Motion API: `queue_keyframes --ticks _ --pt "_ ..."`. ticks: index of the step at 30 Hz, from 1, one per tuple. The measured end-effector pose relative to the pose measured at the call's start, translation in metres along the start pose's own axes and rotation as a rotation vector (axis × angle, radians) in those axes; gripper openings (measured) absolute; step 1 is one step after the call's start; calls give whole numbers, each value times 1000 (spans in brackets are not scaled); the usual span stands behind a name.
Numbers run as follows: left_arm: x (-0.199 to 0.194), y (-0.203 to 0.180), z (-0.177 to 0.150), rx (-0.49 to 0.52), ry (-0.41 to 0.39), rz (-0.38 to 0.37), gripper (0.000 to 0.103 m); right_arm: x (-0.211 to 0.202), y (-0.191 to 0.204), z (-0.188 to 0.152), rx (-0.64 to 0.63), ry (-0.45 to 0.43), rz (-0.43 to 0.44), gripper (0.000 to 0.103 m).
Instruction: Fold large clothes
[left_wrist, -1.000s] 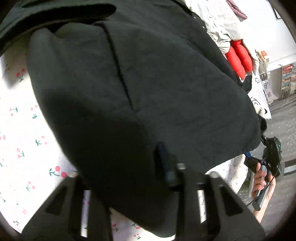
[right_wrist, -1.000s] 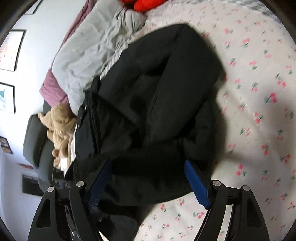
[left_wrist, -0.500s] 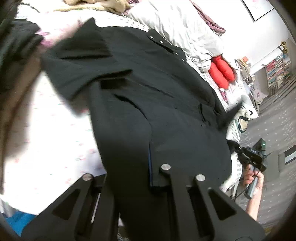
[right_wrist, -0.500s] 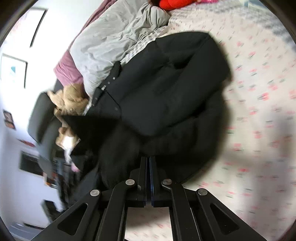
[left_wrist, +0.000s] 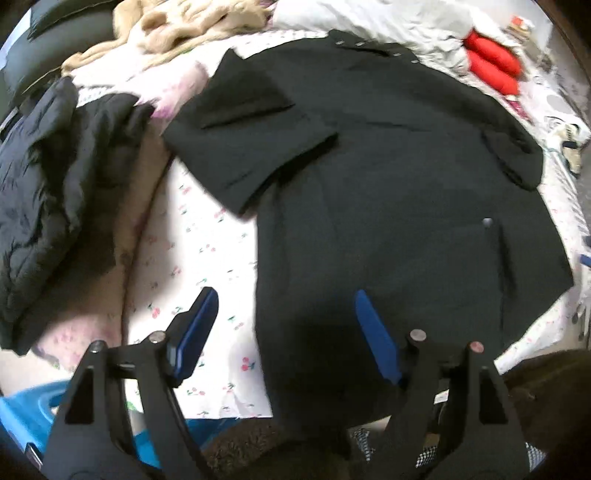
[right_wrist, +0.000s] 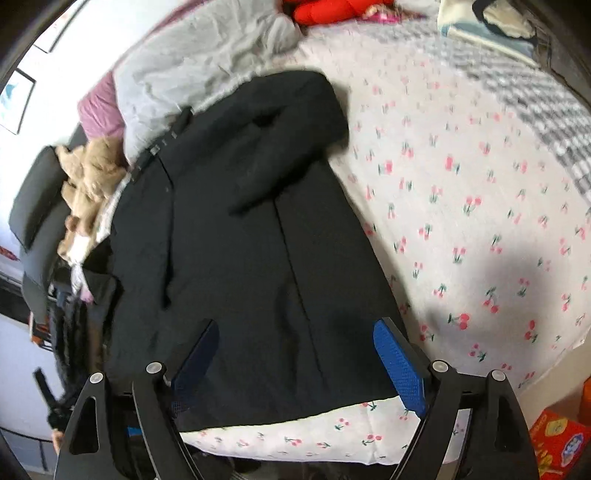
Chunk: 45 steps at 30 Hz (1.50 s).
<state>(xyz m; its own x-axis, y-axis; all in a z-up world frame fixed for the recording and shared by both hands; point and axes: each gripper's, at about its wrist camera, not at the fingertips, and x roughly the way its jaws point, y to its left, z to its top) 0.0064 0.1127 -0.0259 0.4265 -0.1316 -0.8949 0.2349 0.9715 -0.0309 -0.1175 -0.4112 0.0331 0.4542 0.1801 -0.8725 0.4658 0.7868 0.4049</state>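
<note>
The black coat (left_wrist: 388, 184) lies spread flat on the bed (right_wrist: 461, 192), its hem at the near edge of the cherry-print sheet and its snap-studded collar up by the grey duvet (right_wrist: 207, 66) at the far edge. One sleeve (left_wrist: 251, 147) sticks out sideways over the sheet; the other is folded in across the chest (right_wrist: 288, 147). The left gripper (left_wrist: 284, 332) hangs above the hem with its jaws wide apart, having just been opening; one blue pad is over the sheet, the other over the cloth, and nothing is caught between them. The right gripper (right_wrist: 295, 362) hangs above the hem too, its jaws likewise just spread wide, both pads clear of the fabric and gripping nothing. Beside the coat's outstretched sleeve sits a dark puffer jacket (left_wrist: 48, 206) in a heap, with a tan plush toy (right_wrist: 88, 184) beyond it near the far corner. Red cushions (left_wrist: 491, 66) rest past the duvet.
</note>
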Motion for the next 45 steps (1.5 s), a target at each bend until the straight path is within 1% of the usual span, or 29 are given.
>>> queue_keyframes --ticks 2,4,5,6,8,9,10,11,12,13,15,16,19,21,23,24,26,29,30,33,34,35,36,38,39,40,42,43,45 --pt "7 -4 6 0 20 -19 77 16 -1 5 -2 28 -55 87" --pt "22 -1 0 -21 61 -42 78 34 -4 8 -29 62 -126 87" --pt "38 3 -1 -46 118 -56 78 41 -6 9 -33 80 -161 86" --pt "45 10 -11 -68 158 -66 77 50 -10 11 -39 100 -212 86" --pt "69 17 -18 -98 224 -57 77 63 -18 11 -49 121 -275 83" --pt "78 18 -22 -107 243 -53 77 70 -23 11 -54 134 -280 82" --pt "84 20 -25 -118 256 -60 77 74 -25 10 -52 135 -262 78" --pt "88 22 -26 -134 266 -69 77 75 -26 10 -51 134 -246 67" --pt "89 24 -26 -151 263 -72 77 76 -25 9 -50 141 -225 62" --pt "87 24 -24 -150 258 -66 77 74 -22 10 -58 150 -206 60" --pt "77 18 -15 -120 210 -30 77 66 -14 13 -108 138 -210 60" --pt "72 16 -11 -105 189 -11 77 62 -11 17 -127 123 -200 61" --pt "59 9 10 -71 132 23 77 48 -3 36 -152 93 -202 73" --pt "51 6 36 -65 88 34 78 41 3 52 -163 63 -200 74" --pt "47 6 59 -57 58 39 78 35 12 79 -171 35 -200 76" --pt "47 6 81 -53 38 50 80 33 17 89 -174 24 -205 76" --pt "50 8 111 -50 9 63 81 33 33 119 -189 -5 -212 76" --pt "67 14 170 -46 -27 109 81 37 57 160 -204 -48 -208 76" --pt "74 19 192 -39 -50 132 81 41 67 178 -215 -66 -203 76" --pt "92 26 240 -33 -92 187 81 63 101 212 -250 -107 -201 76" --pt "103 29 259 -31 -101 206 81 79 114 229 -268 -121 -203 76" --pt "106 28 270 -26 -105 219 81 90 120 242 -277 -126 -208 76" --pt "121 32 285 -15 -109 231 81 96 121 255 -284 -126 -216 76" --pt "144 33 306 8 -107 253 81 124 131 283 -297 -127 -241 76" --pt "157 34 320 25 -109 256 81 138 135 296 -302 -126 -243 76" --pt "167 35 328 36 -117 252 81 141 132 303 -304 -125 -238 76" --pt "185 36 344 53 -133 220 81 160 137 321 -315 -125 -214 76" --pt "196 37 354 56 -136 188 81 169 140 329 -325 -125 -195 76" --pt "211 38 363 51 -146 119 81 180 141 345 -339 -121 -159 76"
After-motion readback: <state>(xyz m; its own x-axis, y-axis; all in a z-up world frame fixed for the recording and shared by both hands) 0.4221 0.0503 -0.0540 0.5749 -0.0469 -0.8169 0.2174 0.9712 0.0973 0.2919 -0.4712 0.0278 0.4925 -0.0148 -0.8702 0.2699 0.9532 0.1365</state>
